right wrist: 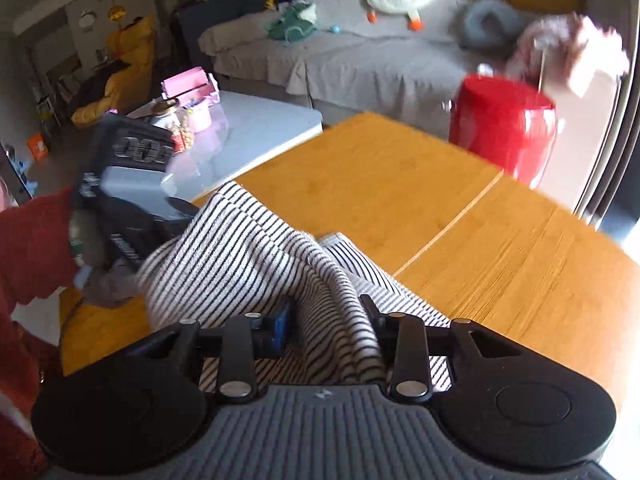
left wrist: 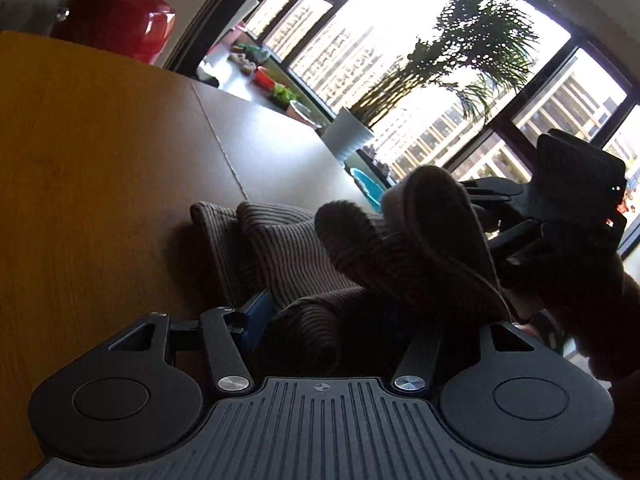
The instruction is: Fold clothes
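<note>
Both tools are working the same striped garment (right wrist: pixel 240 248), lifted and bunched over the wooden counter (right wrist: pixel 400 184). Right tool (right wrist: pixel 328 320): its jaws are closed on a gathered fold of the cloth, which runs up between the blue pad and the opposite finger. Left tool (left wrist: pixel 340 320): a blue pad shows on one side with a roll of the cloth lying against it, but the other finger is buried in shadow and fabric, so I cannot tell whether it is pinching or only surrounding the cloth.

My reading is that a fold is under way, with one edge raised and being carried across. The garment is crumpled rather than flat, part resting on the counter and part hanging between the tools. Next, the move calls for drawing the cloth taut between both tools, laying the raised edge squarely over the part beneath, and only then letting go.

Some raised lettering shows on the left tool's body in the right wrist view, too blurred to read. No other writing is legible.
</note>
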